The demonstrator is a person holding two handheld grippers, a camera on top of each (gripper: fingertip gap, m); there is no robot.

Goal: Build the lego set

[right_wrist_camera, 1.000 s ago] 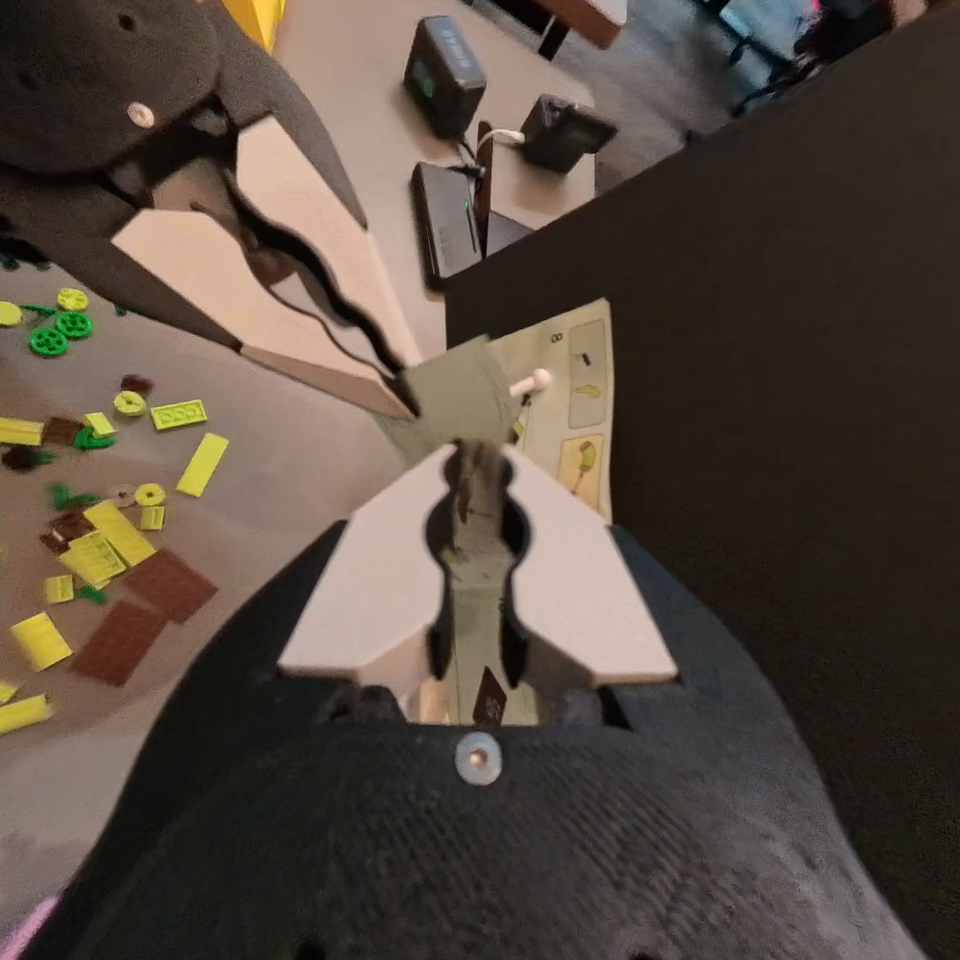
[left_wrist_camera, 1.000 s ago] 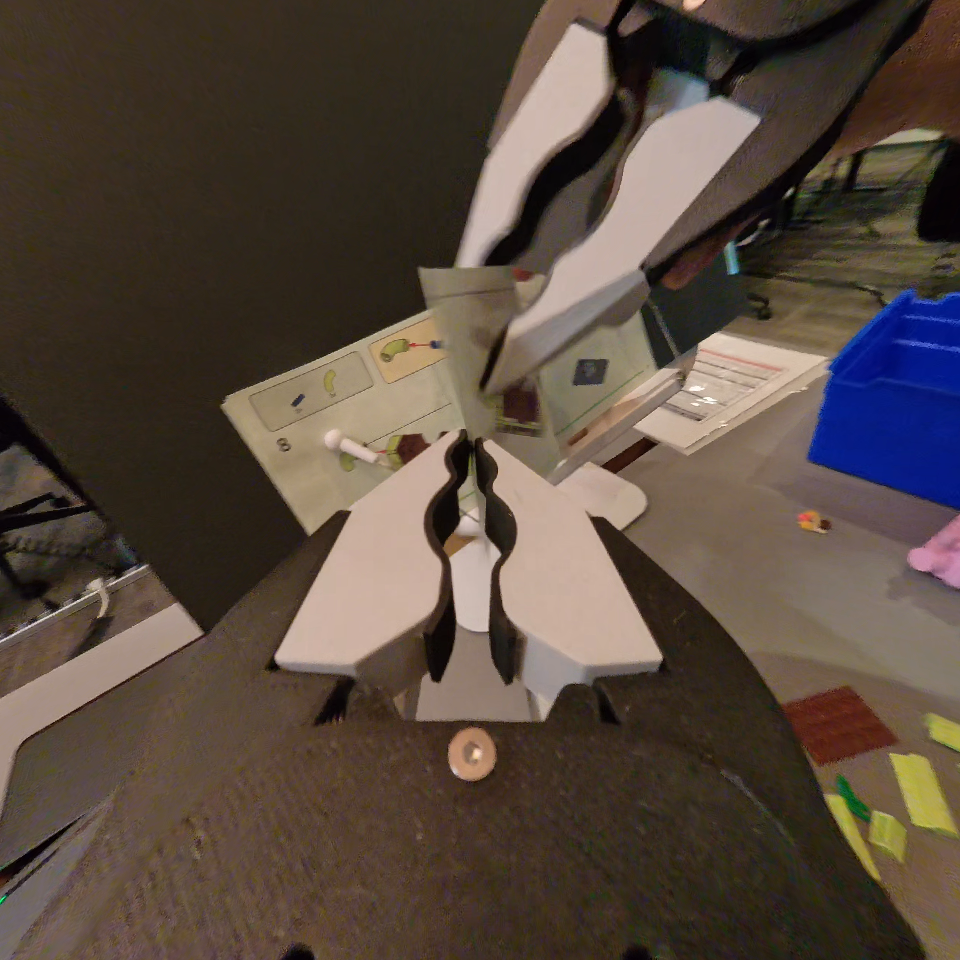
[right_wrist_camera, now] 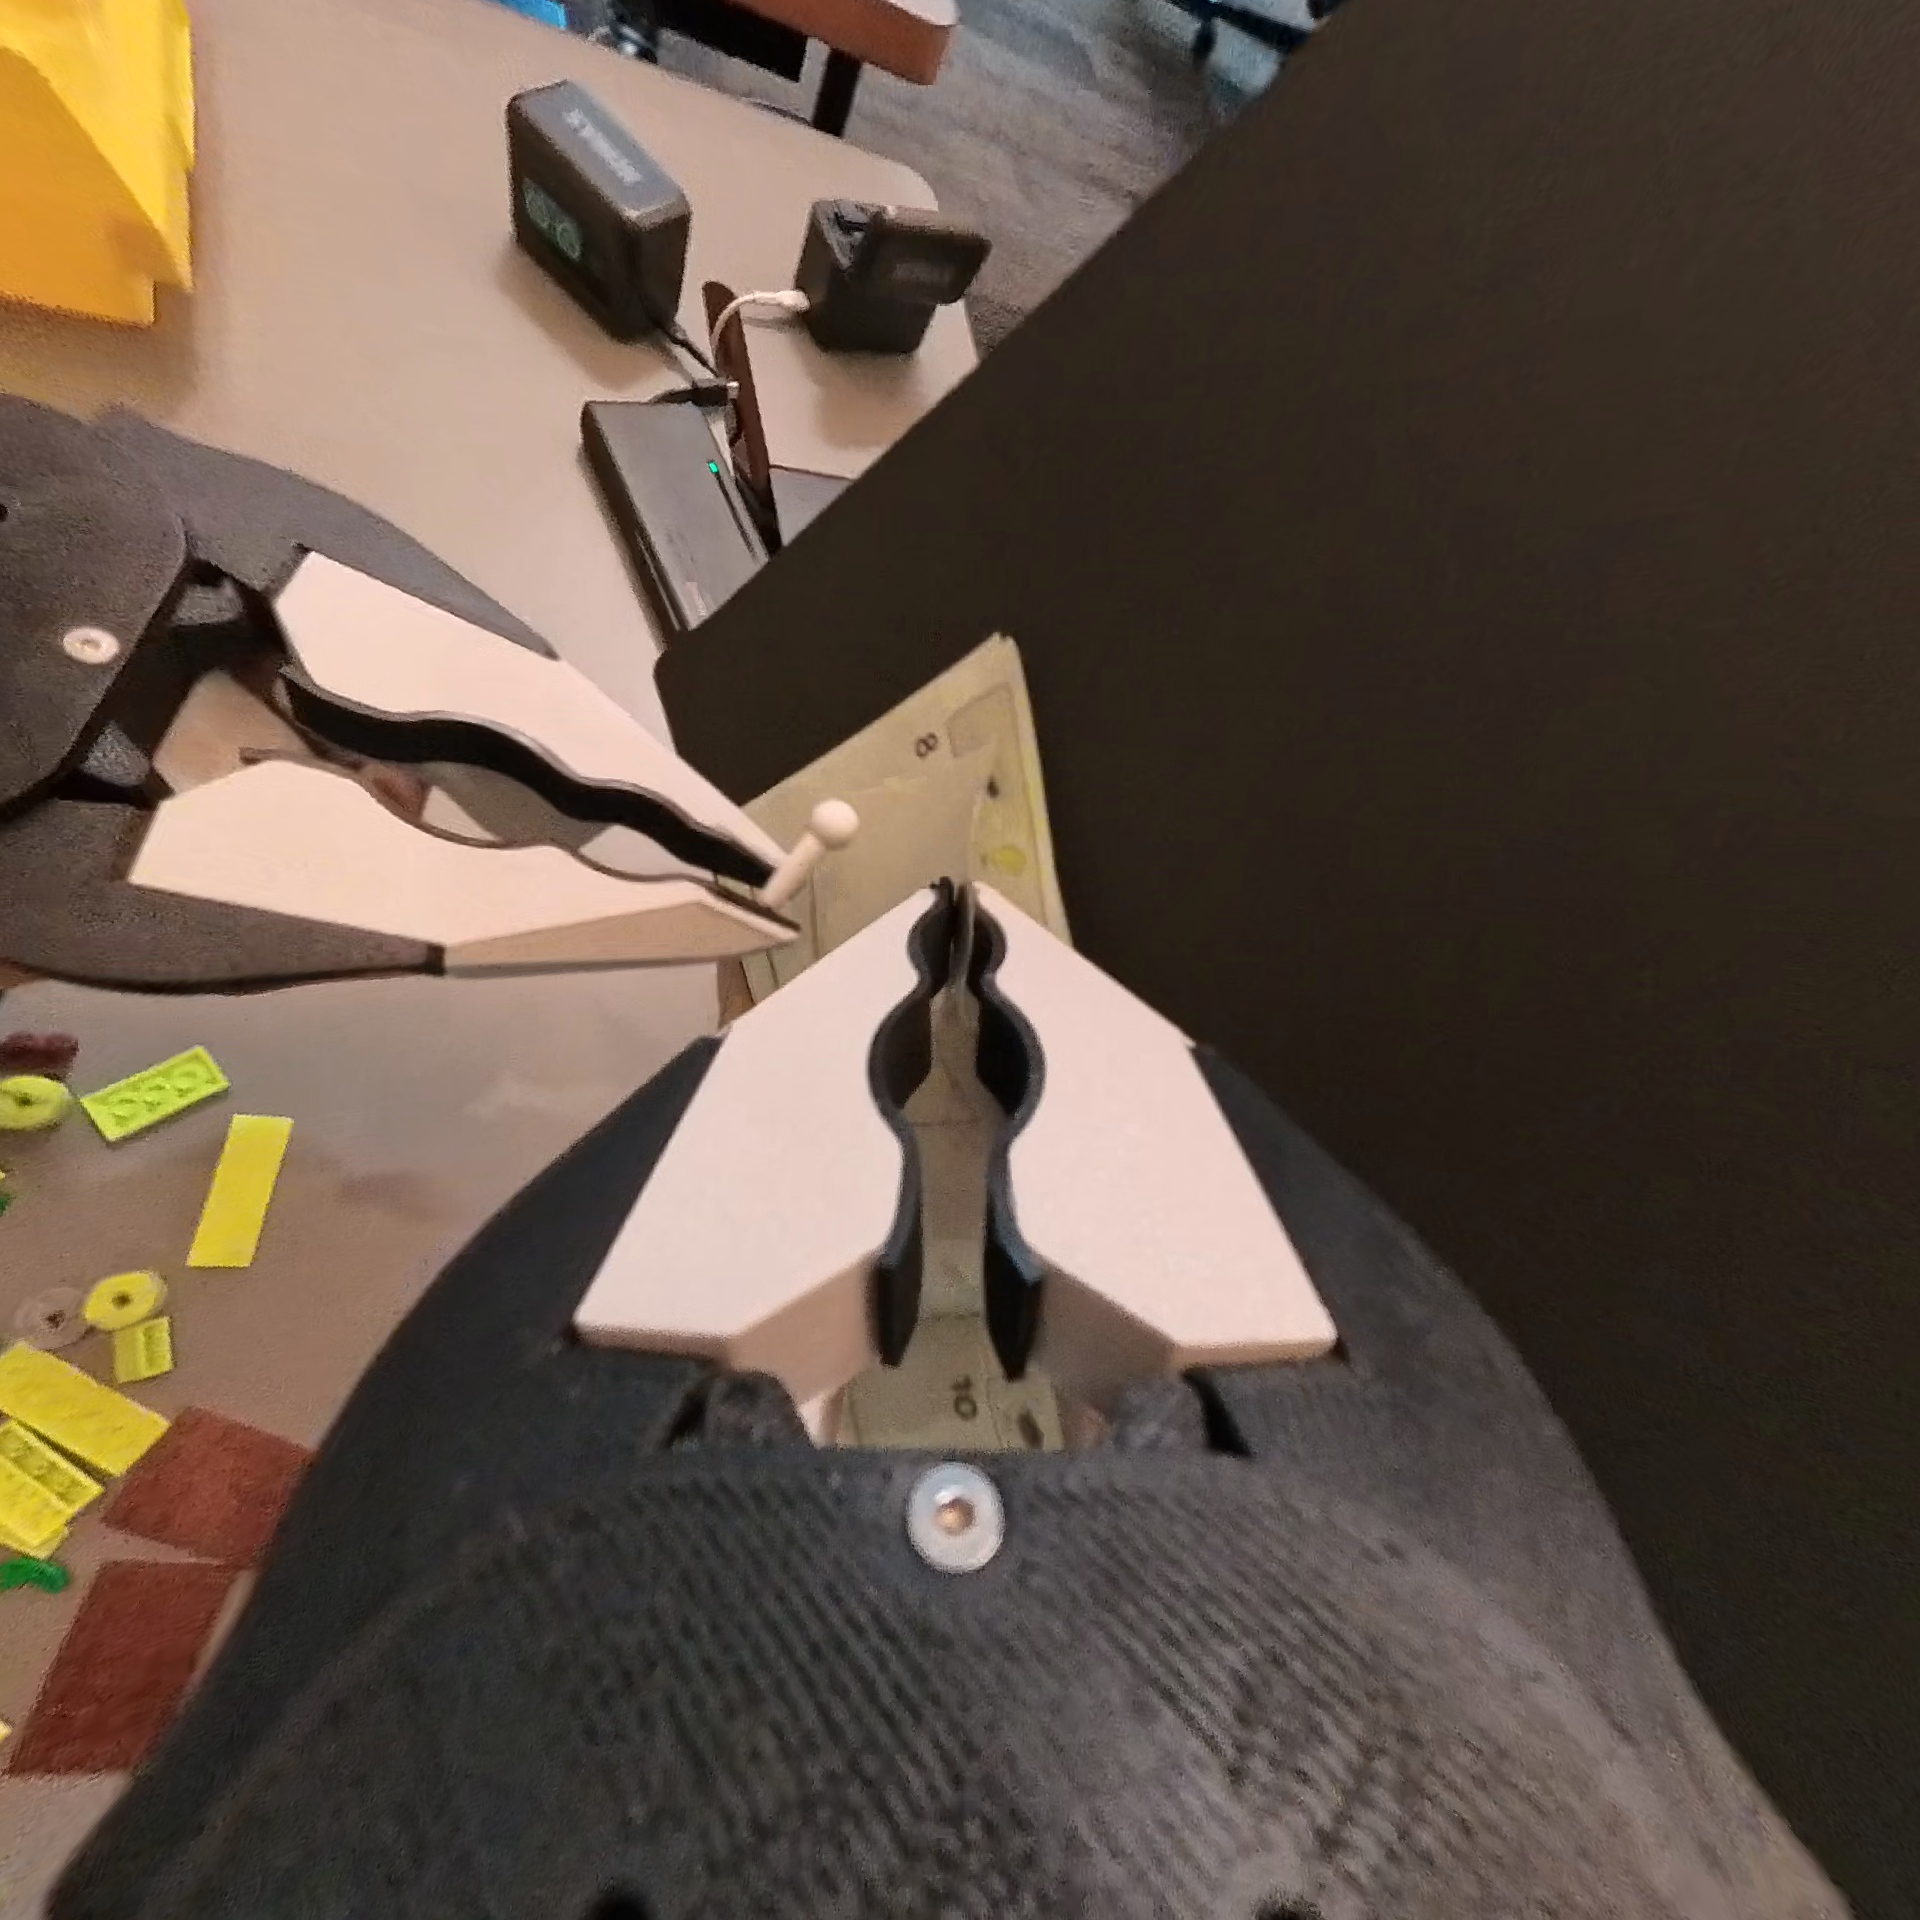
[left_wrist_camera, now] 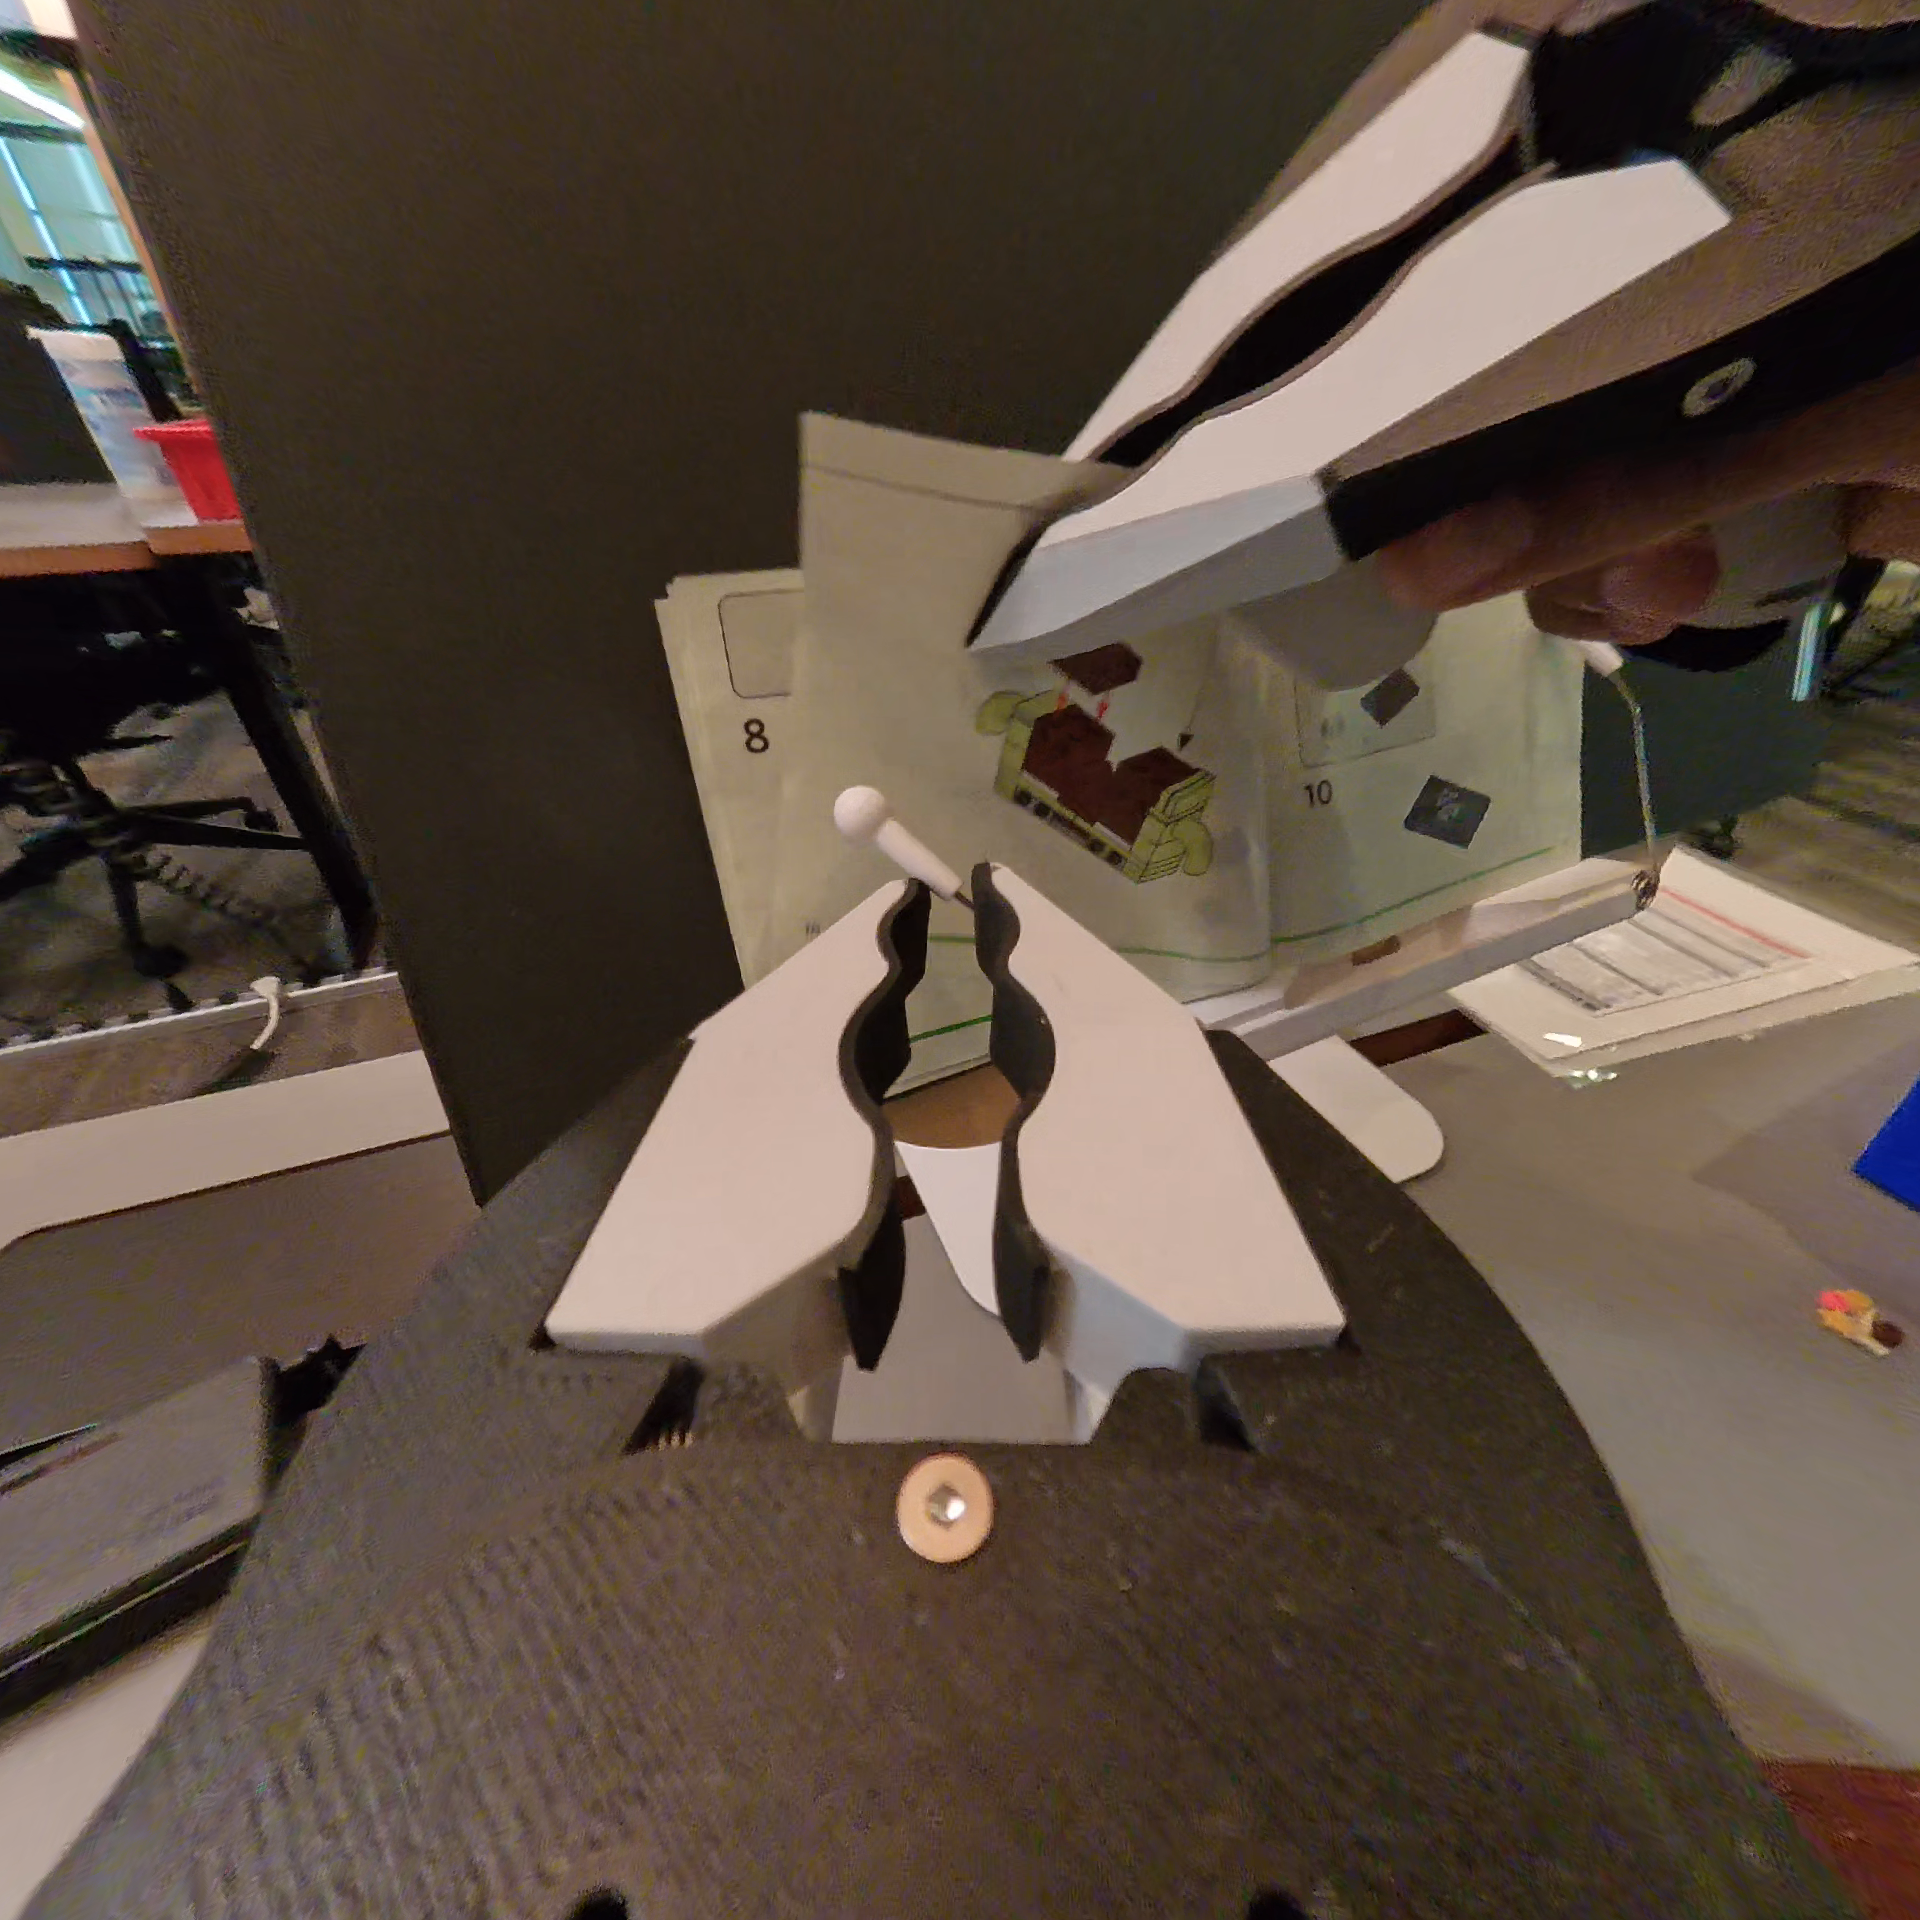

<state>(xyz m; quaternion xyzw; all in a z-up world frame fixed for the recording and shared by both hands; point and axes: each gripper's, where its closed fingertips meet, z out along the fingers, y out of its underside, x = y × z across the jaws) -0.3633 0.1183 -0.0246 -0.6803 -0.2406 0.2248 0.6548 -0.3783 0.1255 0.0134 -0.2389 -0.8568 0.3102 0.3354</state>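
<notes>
An instruction booklet (left_wrist_camera: 1143,810) stands open on a white stand (left_wrist_camera: 1351,1101) against a black board. A white ball-headed pin (left_wrist_camera: 862,810) sticks out in front of its left page. My left gripper (left_wrist_camera: 951,888) is shut on the pin's thin stem; the right wrist view shows this from the side, with the left gripper (right_wrist_camera: 774,909) and the pin (right_wrist_camera: 821,842). My right gripper (right_wrist_camera: 956,899) is shut on the edge of a booklet page (right_wrist_camera: 940,1049). In the left wrist view, the right gripper (left_wrist_camera: 1013,597) holds that page (left_wrist_camera: 904,540) lifted at the upper right.
The black board (left_wrist_camera: 520,416) stands close behind the booklet. Lime and brown Lego plates (right_wrist_camera: 239,1184) lie scattered on the table at the left. Black power packs with cables (right_wrist_camera: 592,187) sit at the back. A blue bin (left_wrist_camera: 1896,1153) and a laminated sheet (left_wrist_camera: 1662,966) are at the right. Across from one pair of fingers to the other is roughly 5 cm.
My left gripper has moved up to the white pin and now grips its stem. My right gripper still holds the page and has lifted it higher and to the right.
</notes>
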